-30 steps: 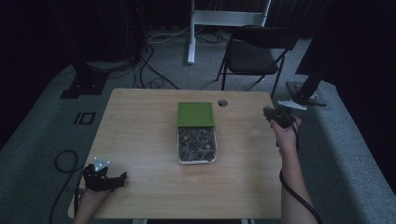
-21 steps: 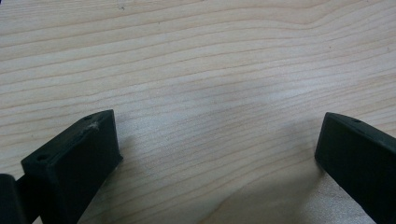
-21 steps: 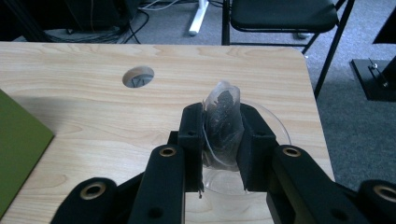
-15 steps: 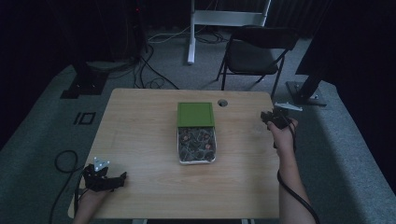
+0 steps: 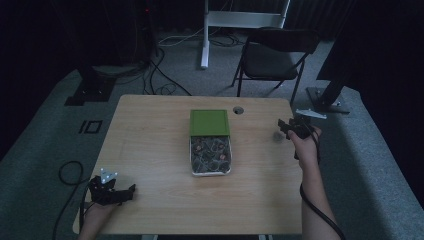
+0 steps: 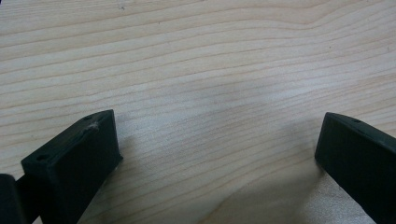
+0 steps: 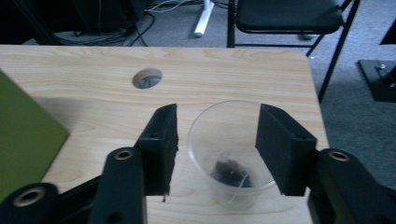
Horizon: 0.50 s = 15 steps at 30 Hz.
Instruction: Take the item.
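Wooden desk (image 5: pixel 150 150) on grey carpet, black folding chair (image 5: pixel 275 55) behind its far edge. Cable hole (image 5: pixel 238 110) near the desk's far edge. Mid-desk sits a tray (image 5: pixel 211 171) of small dark bits, its green lid (image 5: pixel 209 122) lying over the far end.

Right gripper (image 5: pixel 283 128) at the desk's right edge, held level by the person's hand, pointing left. Its fingers (image 7: pixel 161 144) have just been opening; in the right gripper view they stand apart on either side of a clear plastic cup (image 7: pixel 224 140), small gaps on both sides, pads not pressing it. The cup stands upright on the desk near the right edge, well apart from the tray, with a tea bag (image 7: pixel 232 172) and its string inside.

Left gripper (image 5: pixel 131 190) rests at the near left corner of the desk. Its fingers (image 6: pixel 74 158) are wide apart over bare wood.
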Each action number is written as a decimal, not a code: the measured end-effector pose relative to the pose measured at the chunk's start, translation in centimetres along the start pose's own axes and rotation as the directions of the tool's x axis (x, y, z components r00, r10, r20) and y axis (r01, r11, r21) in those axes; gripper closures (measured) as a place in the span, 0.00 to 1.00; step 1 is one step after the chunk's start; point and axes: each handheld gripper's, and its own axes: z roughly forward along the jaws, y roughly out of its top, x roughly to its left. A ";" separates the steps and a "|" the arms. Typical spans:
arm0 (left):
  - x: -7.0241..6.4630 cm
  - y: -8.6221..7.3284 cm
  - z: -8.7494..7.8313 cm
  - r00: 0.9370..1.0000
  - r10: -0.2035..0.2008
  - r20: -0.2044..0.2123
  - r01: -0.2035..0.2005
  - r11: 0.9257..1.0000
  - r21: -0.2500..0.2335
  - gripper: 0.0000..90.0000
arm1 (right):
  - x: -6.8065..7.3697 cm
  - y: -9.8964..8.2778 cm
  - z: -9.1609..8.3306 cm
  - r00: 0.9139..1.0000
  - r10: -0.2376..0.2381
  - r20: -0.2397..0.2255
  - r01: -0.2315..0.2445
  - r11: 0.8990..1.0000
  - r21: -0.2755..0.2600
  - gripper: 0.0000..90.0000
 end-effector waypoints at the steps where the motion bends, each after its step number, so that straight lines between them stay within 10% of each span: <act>1: 0.0 0.0 0.0 1.000 0.000 0.000 0.000 1.000 0.000 0.00 | 0.1 0.0 -0.1 1.000 -0.004 -0.007 0.004 1.000 0.001 0.47; 15: 0.0 0.0 0.0 1.000 0.000 0.000 0.000 1.000 0.000 0.00 | 1.6 -0.4 -1.5 0.994 -0.037 -0.100 0.034 0.999 -0.028 0.21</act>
